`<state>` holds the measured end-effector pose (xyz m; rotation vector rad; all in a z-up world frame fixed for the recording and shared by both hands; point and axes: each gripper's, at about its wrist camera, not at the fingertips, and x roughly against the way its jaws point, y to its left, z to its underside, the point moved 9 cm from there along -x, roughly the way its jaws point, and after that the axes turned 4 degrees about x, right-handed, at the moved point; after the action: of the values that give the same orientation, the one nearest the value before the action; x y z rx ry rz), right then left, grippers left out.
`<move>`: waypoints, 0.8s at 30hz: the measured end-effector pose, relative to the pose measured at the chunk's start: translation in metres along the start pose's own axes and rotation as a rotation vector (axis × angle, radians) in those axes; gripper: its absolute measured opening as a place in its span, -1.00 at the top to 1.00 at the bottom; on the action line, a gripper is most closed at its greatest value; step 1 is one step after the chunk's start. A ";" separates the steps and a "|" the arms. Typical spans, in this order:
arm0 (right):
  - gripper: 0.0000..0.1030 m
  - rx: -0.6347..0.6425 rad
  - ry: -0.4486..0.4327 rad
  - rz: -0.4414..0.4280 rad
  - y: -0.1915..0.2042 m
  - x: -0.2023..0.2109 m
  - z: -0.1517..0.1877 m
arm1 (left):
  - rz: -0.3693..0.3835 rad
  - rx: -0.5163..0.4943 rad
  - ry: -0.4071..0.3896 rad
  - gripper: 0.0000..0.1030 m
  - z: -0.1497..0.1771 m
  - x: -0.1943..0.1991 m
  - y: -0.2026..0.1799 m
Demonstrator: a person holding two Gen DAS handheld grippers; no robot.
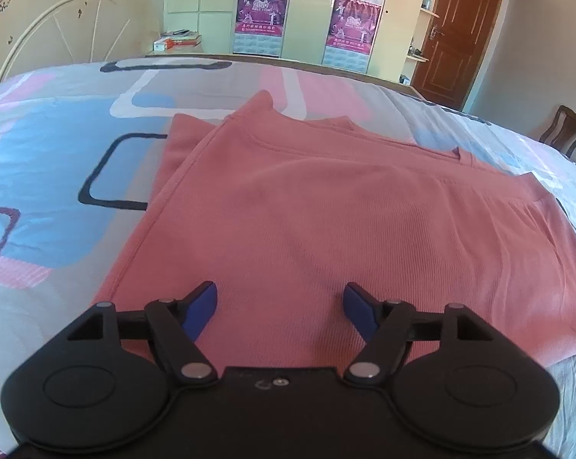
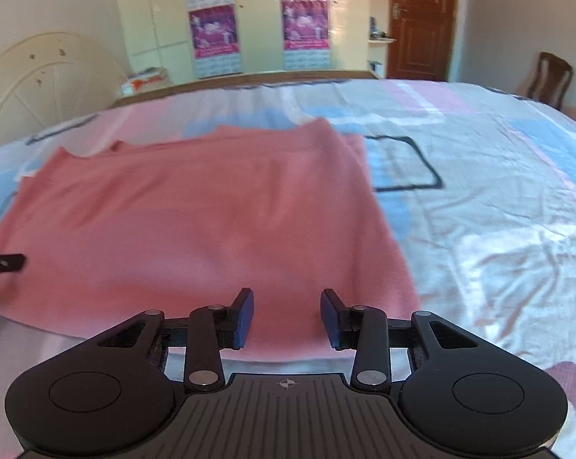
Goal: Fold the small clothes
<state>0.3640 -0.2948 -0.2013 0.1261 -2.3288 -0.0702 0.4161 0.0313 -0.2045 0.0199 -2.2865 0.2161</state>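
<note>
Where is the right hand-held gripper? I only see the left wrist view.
Observer: Over the near right corner of the pink garment. The right hand-held gripper is open, with nothing between its pads.
Operator: Does the garment's right edge lie flat?
Observer: Yes, flat on the bedsheet. A lower layer seems to peek out at the far corner, but it is blurred.
Operator: Does my gripper show there?
Observer: Yes, a black part of the left hand-held gripper pokes in at that view's left edge, over the garment.
</note>
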 end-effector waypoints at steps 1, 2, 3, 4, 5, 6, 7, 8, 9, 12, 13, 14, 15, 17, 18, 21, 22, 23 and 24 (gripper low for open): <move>0.25 0.012 -0.008 -0.017 0.007 0.001 -0.003 | -0.002 0.006 -0.017 -0.40 -0.003 0.004 0.000; 0.24 0.027 -0.018 -0.031 0.015 0.002 -0.007 | 0.003 0.008 -0.039 -0.41 -0.007 0.008 -0.001; 0.24 0.041 -0.026 -0.042 0.023 0.002 -0.011 | 0.009 0.002 -0.056 -0.43 -0.012 0.010 -0.004; 0.24 0.056 -0.034 -0.057 0.032 0.001 -0.015 | 0.014 -0.006 -0.061 -0.45 -0.017 0.010 -0.007; 0.24 0.066 -0.040 -0.076 0.040 -0.002 -0.020 | 0.021 -0.014 -0.062 -0.46 -0.022 0.008 -0.010; 0.23 0.073 -0.043 -0.097 0.049 -0.005 -0.024 | 0.028 -0.021 -0.061 -0.47 -0.028 0.004 -0.015; 0.23 0.081 -0.044 -0.114 0.057 -0.009 -0.028 | 0.030 -0.021 -0.061 -0.48 -0.033 0.001 -0.017; 0.23 0.091 -0.048 -0.125 0.064 -0.013 -0.033 | 0.032 -0.014 -0.061 -0.49 -0.038 -0.004 -0.020; 0.23 0.103 -0.054 -0.132 0.072 -0.017 -0.038 | 0.032 -0.004 -0.061 -0.50 -0.041 -0.009 -0.021; 0.23 0.139 -0.067 -0.165 0.096 -0.030 -0.051 | 0.012 0.042 -0.027 -0.56 -0.043 -0.031 -0.016; 0.23 0.151 -0.065 -0.177 0.101 -0.036 -0.054 | -0.006 0.058 -0.004 -0.56 -0.039 -0.039 -0.010; 0.23 0.167 -0.065 -0.188 0.108 -0.040 -0.056 | -0.018 0.068 0.010 -0.58 -0.035 -0.046 -0.004; 0.23 0.184 -0.069 -0.195 0.114 -0.044 -0.058 | -0.021 0.056 -0.017 -0.61 -0.035 -0.046 -0.002; 0.23 0.205 -0.067 -0.209 0.120 -0.053 -0.058 | -0.034 0.008 -0.028 -0.62 -0.034 -0.046 -0.003; 0.23 0.213 -0.062 -0.215 0.122 -0.057 -0.057 | -0.035 0.006 -0.026 -0.62 -0.033 -0.045 -0.003; 0.22 0.236 -0.008 -0.205 0.125 -0.077 -0.046 | -0.040 0.022 -0.013 -0.63 -0.034 -0.044 -0.001; 0.21 0.233 -0.005 -0.207 0.125 -0.081 -0.043 | -0.044 0.017 -0.012 -0.63 -0.033 -0.043 -0.001; 0.18 0.230 -0.011 -0.209 0.125 -0.082 -0.043 | -0.048 0.014 -0.011 -0.64 -0.034 -0.043 -0.001; 0.17 0.231 -0.016 -0.209 0.124 -0.083 -0.042 | -0.054 0.016 -0.009 -0.65 -0.034 -0.042 0.000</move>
<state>0.4424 -0.1623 -0.2211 0.4857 -2.3257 0.0953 0.4692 0.0346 -0.2136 0.0912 -2.2897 0.2065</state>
